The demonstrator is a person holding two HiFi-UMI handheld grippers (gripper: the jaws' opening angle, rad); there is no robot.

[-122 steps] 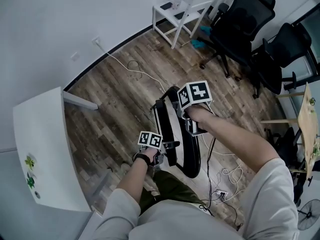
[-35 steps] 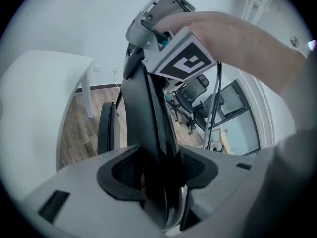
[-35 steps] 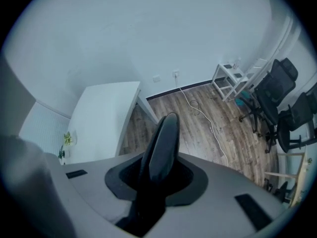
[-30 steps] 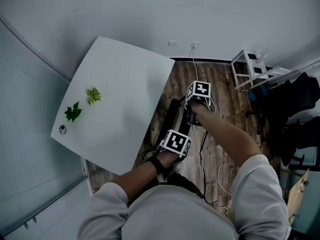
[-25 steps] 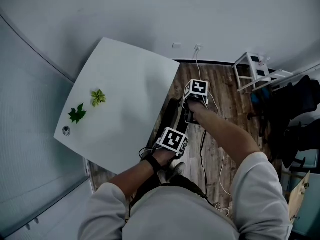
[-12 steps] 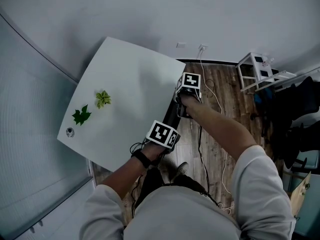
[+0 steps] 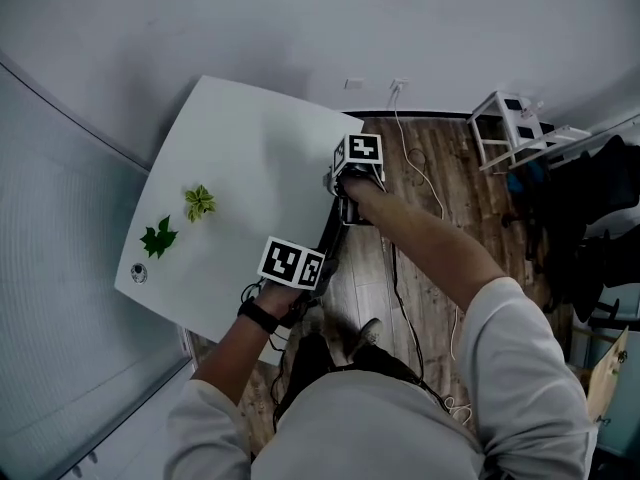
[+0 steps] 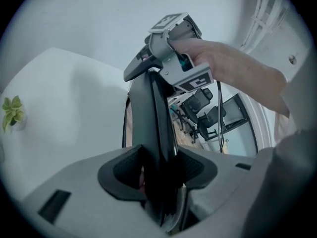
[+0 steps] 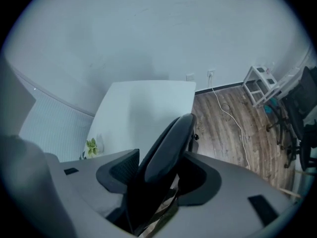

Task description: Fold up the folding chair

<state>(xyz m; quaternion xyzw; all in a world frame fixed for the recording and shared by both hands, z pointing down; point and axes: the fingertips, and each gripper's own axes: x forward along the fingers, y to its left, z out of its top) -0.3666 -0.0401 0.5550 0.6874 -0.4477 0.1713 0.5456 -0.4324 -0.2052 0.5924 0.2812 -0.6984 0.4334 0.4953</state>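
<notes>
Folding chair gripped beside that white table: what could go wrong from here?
The right gripper has just been opening its fingers around the folding chair, so its weight may shift onto the left gripper, and it could slip. The folding chair is close to the edge of the white table and might knock it. A white cable on the floor could be tripped over.

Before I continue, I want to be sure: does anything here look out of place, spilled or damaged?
Nothing is spilled or damaged. The folding chair is folded flat beside the white table. Only a white cable trails loose over the wooden floor, a possible trip hazard.
</notes>
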